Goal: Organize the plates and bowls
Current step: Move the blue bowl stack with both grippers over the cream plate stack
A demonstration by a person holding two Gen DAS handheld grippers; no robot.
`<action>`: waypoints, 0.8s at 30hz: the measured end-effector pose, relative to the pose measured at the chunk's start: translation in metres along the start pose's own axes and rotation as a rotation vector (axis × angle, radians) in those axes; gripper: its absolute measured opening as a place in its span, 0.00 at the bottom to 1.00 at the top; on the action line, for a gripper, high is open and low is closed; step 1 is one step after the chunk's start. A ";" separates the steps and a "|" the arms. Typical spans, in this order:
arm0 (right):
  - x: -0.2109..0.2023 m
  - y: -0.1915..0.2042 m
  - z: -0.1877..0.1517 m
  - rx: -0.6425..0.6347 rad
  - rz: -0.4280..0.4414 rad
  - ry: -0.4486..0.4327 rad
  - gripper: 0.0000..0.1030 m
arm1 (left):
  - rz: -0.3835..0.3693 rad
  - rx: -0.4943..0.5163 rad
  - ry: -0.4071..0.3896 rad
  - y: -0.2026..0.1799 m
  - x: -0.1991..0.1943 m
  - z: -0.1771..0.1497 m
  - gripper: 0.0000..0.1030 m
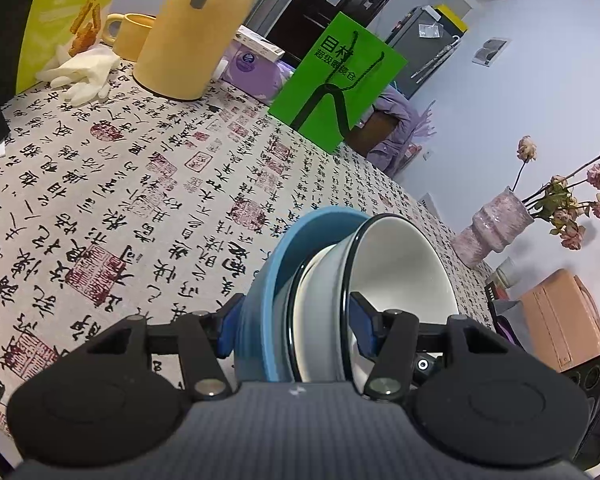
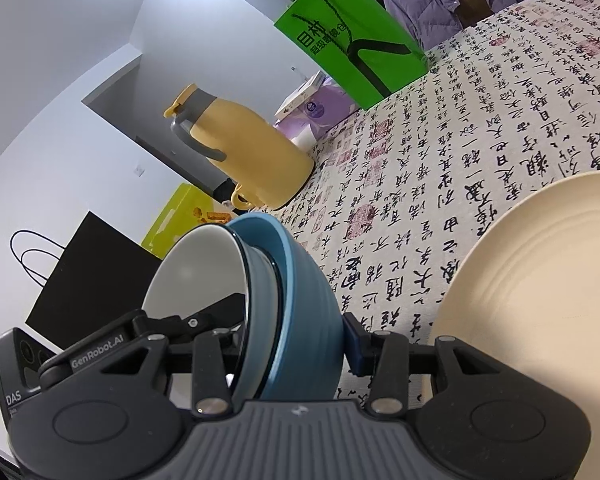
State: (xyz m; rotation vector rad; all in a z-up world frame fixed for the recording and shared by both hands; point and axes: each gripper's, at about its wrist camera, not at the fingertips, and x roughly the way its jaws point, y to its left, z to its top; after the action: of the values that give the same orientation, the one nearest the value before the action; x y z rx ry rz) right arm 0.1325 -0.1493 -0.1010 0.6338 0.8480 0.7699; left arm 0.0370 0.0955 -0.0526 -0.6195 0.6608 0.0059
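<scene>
A: Two grippers are carrying one nested stack above the table (image 1: 140,184): a white bowl (image 1: 404,264) sitting inside a blue bowl (image 1: 284,264), the pair lifted and tilted so the white bowl's mouth is facing sideways.

B: How are the fingers sitting?

A: The left gripper (image 1: 296,328) is clamping across both walls at the rim, one pad (image 1: 360,320) inside the white bowl and the other against the blue bowl's outside. The right gripper (image 2: 296,344) is doing the same on the opposite side of the stack, with its outer finger (image 2: 356,344) pressing the blue wall (image 2: 300,304) and its other finger reaching inside the white bowl (image 2: 196,272). Both are partly closed, held apart by the thickness of the two bowls.

B: Why two grips for one stack?

A: Pinching both rims together is probably keeping the inner bowl from sliding out while the stack is tilting.

B: And where is it heading?

A: A cream plate (image 2: 540,280) is lying flat on the table just right of the stack in the right view, likely the resting spot. The far edge is crowded with a yellow jug (image 1: 196,28), a mug (image 1: 128,36) and a green bag (image 1: 340,80), so the near side is the open ground
</scene>
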 end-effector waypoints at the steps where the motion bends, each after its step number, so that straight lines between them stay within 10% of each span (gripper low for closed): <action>1: -0.002 -0.001 0.000 0.001 0.000 -0.002 0.41 | -0.001 0.002 0.000 -0.001 0.000 -0.001 0.54; 24: -0.030 -0.017 0.002 0.023 -0.001 -0.040 0.41 | -0.013 0.039 0.013 -0.031 0.008 -0.011 0.54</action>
State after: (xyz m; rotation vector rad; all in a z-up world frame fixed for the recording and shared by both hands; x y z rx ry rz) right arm 0.1268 -0.1834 -0.1005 0.6671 0.8214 0.7451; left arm 0.0434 0.0621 -0.0473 -0.5868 0.6679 -0.0225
